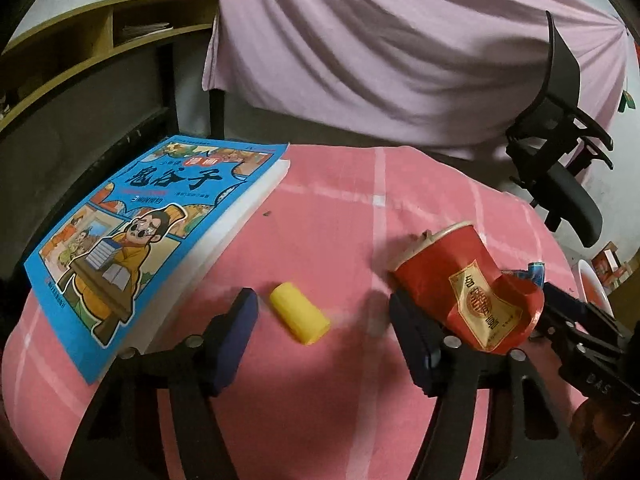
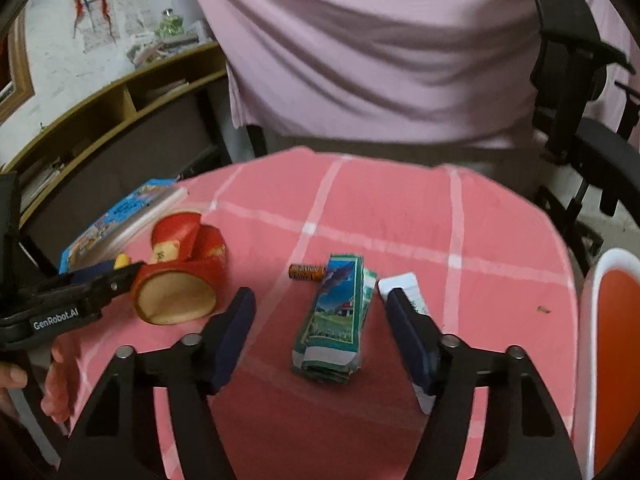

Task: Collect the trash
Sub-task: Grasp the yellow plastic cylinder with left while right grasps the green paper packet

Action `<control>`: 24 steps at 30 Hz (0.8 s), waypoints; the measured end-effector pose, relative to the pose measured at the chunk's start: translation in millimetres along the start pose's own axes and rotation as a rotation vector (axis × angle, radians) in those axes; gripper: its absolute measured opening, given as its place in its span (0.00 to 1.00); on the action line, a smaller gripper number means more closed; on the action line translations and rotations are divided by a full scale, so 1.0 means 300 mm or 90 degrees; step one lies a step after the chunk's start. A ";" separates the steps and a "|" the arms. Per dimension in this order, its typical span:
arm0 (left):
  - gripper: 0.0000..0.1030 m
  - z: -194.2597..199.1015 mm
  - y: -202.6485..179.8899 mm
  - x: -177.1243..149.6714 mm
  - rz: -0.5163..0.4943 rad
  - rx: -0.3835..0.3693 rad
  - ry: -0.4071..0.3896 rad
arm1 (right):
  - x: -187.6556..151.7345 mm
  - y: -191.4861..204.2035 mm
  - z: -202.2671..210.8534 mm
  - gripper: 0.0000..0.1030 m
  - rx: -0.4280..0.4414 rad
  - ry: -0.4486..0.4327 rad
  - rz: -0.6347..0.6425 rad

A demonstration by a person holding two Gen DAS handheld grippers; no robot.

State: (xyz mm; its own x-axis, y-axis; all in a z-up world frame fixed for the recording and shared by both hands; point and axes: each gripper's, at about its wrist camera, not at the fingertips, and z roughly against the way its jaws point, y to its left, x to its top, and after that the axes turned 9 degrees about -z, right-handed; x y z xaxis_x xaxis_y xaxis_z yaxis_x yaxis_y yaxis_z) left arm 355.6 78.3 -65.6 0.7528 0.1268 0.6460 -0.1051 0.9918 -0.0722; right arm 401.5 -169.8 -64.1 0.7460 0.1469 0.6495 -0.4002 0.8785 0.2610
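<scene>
On the pink checked cloth, a yellow cylinder [image 1: 299, 313] lies between the fingers of my open left gripper [image 1: 324, 308]. A crushed red paper cup [image 1: 466, 300] lies on its side just right of the left gripper's right finger; it also shows in the right wrist view [image 2: 180, 276]. My right gripper [image 2: 320, 312] is open around a folded green and blue carton [image 2: 334, 316]. A small orange battery [image 2: 307, 272] lies just beyond the carton. A white wrapper [image 2: 404, 292] lies under the right finger.
A blue comic book [image 1: 132, 240] lies at the table's left edge. A white bin with a red liner [image 2: 612, 344] stands at the right. A black office chair [image 1: 560, 148] and a pink-draped frame [image 1: 400, 48] stand behind the table. Wooden shelves [image 1: 80, 52] stand at the left.
</scene>
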 end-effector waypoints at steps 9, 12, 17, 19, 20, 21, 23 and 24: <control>0.26 0.004 0.030 -0.011 0.028 0.034 0.000 | -0.006 0.022 -0.024 0.51 -0.028 0.033 0.013; 0.21 0.013 0.034 -0.017 0.027 0.037 -0.002 | -0.010 0.033 -0.025 0.51 -0.043 0.033 0.026; 0.21 0.050 0.018 -0.039 0.027 0.048 -0.012 | -0.011 0.027 -0.015 0.29 -0.027 0.030 0.025; 0.21 0.070 0.000 -0.054 0.031 0.046 -0.022 | -0.010 0.021 -0.010 0.27 -0.022 0.026 0.022; 0.21 0.085 -0.007 -0.061 0.030 0.043 -0.031 | -0.010 0.020 -0.004 0.26 -0.020 0.020 0.021; 0.21 0.102 -0.019 -0.068 0.028 0.038 -0.044 | -0.011 0.019 0.002 0.26 -0.019 0.014 0.020; 0.21 0.151 -0.048 -0.080 0.016 0.008 -0.093 | -0.012 0.022 0.022 0.25 -0.018 -0.003 0.021; 0.21 0.173 -0.064 -0.083 0.005 0.000 -0.118 | -0.017 0.028 0.034 0.25 -0.017 -0.016 0.023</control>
State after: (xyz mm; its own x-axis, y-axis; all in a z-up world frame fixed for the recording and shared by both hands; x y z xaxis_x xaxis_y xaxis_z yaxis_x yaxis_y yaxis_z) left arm 305.1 55.4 -40.7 0.6189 0.1305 0.7745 -0.1113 0.9907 -0.0780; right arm 388.9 -167.7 -58.0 0.7178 0.1680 0.6756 -0.4122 0.8847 0.2180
